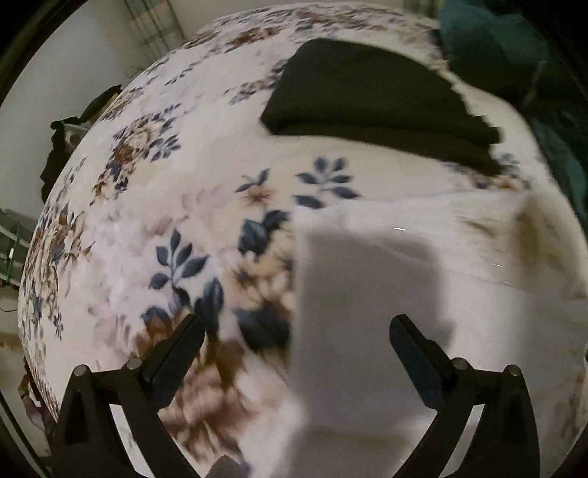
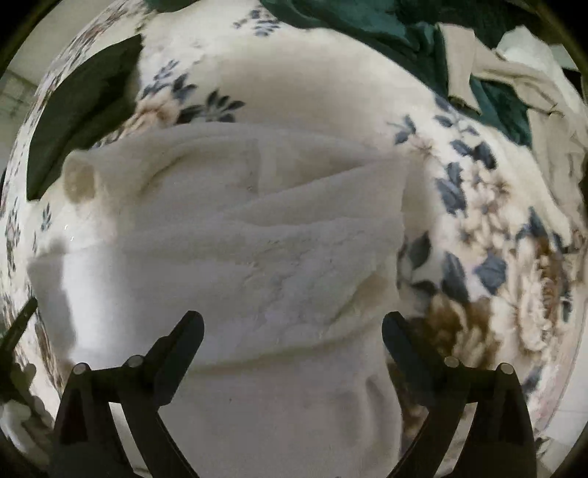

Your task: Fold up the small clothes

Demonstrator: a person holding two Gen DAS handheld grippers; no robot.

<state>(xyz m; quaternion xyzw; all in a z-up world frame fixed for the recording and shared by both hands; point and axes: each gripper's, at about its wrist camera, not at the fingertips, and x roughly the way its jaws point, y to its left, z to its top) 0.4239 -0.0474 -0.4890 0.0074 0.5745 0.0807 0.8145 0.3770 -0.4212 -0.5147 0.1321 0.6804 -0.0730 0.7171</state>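
Note:
A fluffy white garment (image 2: 257, 235) lies partly folded on the floral blanket (image 2: 488, 257). It also shows in the left wrist view (image 1: 422, 257), blurred, with its left edge under my gripper. My left gripper (image 1: 297, 332) is open just above that edge, holding nothing. My right gripper (image 2: 293, 327) is open above the garment's near part, holding nothing. A folded black garment (image 1: 371, 103) lies farther back on the blanket; it shows at the upper left of the right wrist view (image 2: 81, 110).
Dark green cloth (image 2: 404, 29) and a beige garment (image 2: 514, 81) are piled at the far right of the bed. The blanket's left edge (image 1: 55, 228) drops off toward a pale wall and dark items (image 1: 62, 147).

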